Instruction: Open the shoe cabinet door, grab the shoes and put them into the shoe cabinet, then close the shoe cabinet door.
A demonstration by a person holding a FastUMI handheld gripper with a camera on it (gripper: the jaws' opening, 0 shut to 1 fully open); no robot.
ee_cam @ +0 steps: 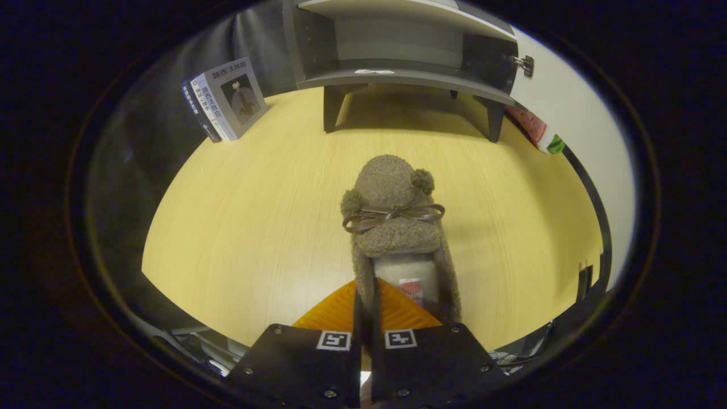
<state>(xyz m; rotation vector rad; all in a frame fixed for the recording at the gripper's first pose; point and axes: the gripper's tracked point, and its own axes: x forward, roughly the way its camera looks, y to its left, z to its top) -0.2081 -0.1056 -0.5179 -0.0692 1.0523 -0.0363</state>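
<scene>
Gripper view.

Gripper [365,304]: fingers drawn close together, nipping the left side wall of the shoe's collar between them.

Shoe [395,213]: one fuzzy brown slipper-type shoe, toe pointing away from the gripper, heel end at the fingertips. Two small pompoms and a thin ribbon bow [392,216] sit across the upper. Pale lining with a small label shows inside the opening, just right of the fingers. Whether the sole rests on the surface or is lifted clear of it, I cannot tell.

Surface [255,227]: light wood grain, spreading out beyond the fingers.

Shoe cabinet [397,74]: stands well beyond the shoe, straight ahead, on short dark legs. Compartment open, shelf visible inside.

Cabinet door [573,119]: swung open to the right, pale inner face, metal hinge at its top.

Book [227,99]: ahead and to the left of the gripper, leaning beside the cabinet.
</scene>
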